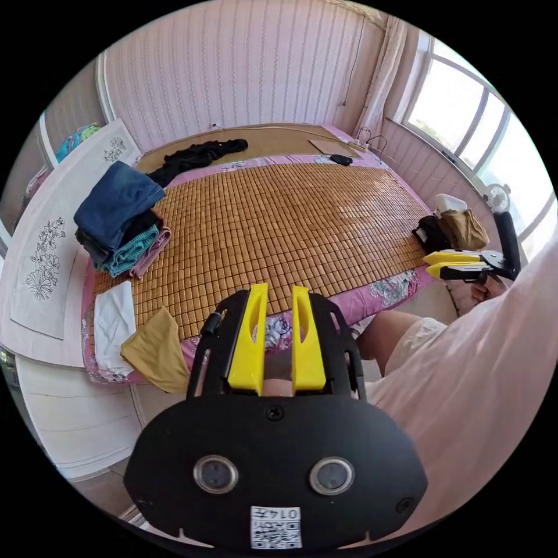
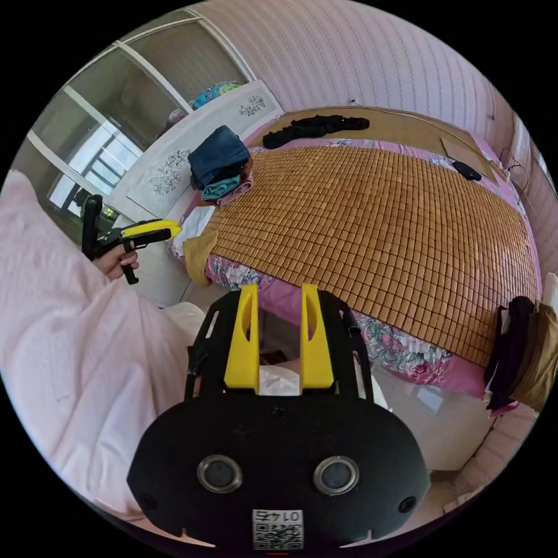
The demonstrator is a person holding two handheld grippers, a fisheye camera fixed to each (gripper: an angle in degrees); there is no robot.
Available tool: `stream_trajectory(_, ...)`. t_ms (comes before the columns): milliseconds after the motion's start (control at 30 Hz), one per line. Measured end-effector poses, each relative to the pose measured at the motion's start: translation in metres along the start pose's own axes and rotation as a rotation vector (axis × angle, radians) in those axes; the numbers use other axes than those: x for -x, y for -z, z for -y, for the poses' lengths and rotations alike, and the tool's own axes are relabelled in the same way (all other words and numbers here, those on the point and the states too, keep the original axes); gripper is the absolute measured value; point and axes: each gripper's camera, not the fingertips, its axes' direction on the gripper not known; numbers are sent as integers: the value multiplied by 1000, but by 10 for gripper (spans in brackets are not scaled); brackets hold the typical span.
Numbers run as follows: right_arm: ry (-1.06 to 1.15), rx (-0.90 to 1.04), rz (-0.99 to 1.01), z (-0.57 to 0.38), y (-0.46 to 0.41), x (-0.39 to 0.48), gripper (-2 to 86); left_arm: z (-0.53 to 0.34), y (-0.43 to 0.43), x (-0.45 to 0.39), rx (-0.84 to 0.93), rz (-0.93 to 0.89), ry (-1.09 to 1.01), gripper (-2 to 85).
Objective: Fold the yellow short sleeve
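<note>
Bed with bamboo mat, yellow garment at its corner

Left gripper view: bamboo mat (image 1: 279, 226) covers most of a bed whose pink floral sheet (image 1: 383, 293) shows along the near edge. A striped pink wall (image 1: 244, 64) stands behind it, and a bright window (image 1: 482, 133) lies to the right with a curtain (image 1: 386, 70) at its side. A stack of folded clothes (image 1: 119, 218), dark blue on top, sits at the mat's left side; a black garment (image 1: 195, 156) lies at the far edge. The yellow short sleeve (image 1: 152, 349) hangs over the bed's near left corner, beside a white cloth (image 1: 114, 325). The left gripper (image 1: 278, 296) hovers above the bed edge, its yellow fingers apart and holding nothing. The right gripper (image 1: 433, 264) shows at the right, held in a hand (image 1: 488, 288), its fingers slightly parted and empty.

Right gripper view: the same mat (image 2: 372, 232) spreads across the bed, with a white headboard panel (image 2: 192, 157) to the left. The yellow short sleeve (image 2: 199, 253) drapes over the corner there. The right gripper (image 2: 279, 293) has its fingers apart, empty. The left gripper (image 2: 168, 228), in a hand (image 2: 116, 261), shows edge-on; I cannot tell its fingers from this side. Dark and tan clothes (image 2: 523, 354) hang at the right.
</note>
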Motion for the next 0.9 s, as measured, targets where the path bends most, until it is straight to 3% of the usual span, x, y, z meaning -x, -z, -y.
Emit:
stream_trajectory(133,99,106,44,-2,-66,18,85,-36,-26,50,53,51,142,76)
stream_trajectory(267,336,145,80,19,-128,21,117,-103,-38,105,23,211,367,75)
stream_trajectory(400,495,155,230,49,-184,12,129,-172,-72,158,-23,184,587,62)
stream_trajectory(567,717,84,192,60,-235,31,138,-220,-109,184,-140,326,639,56)
stream_trajectory(767,609,42,287,26,-251,62,145,-254,-139,219,-160,264,755,83)
stream_trajectory(900,627,146,163,12,-273,72,147,-252,-158,249,-185,262,740,112)
